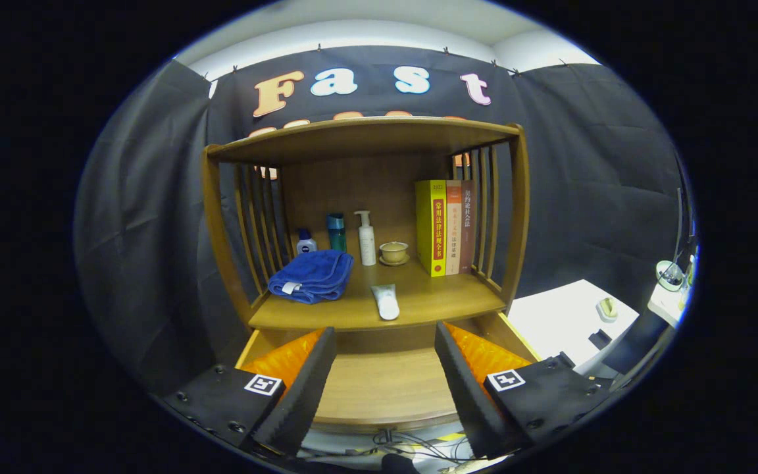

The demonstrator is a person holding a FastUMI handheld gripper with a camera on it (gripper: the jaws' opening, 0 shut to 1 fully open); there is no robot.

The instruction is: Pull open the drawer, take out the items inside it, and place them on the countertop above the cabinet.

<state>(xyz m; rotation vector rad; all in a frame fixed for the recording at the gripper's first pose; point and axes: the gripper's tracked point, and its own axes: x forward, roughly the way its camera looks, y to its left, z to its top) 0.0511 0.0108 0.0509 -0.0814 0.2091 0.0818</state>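
Note:
A wooden cabinet stands ahead with its drawer (385,388) pulled out below the countertop (431,299). The bare wooden drawer bottom shows between my fingers. On the countertop lie a folded blue towel (312,276) at the left and a white tube (386,301) near the front edge, just beyond my fingers. My gripper (385,349) hovers over the drawer, open, with nothing between its fingers.
At the back of the countertop stand a small blue-capped bottle (305,243), a teal bottle (336,232), a white pump bottle (366,238), a cup on a saucer (393,252) and three upright books (445,227). A white table (566,316) with small items is to the right. Cables (405,442) lie on the floor below.

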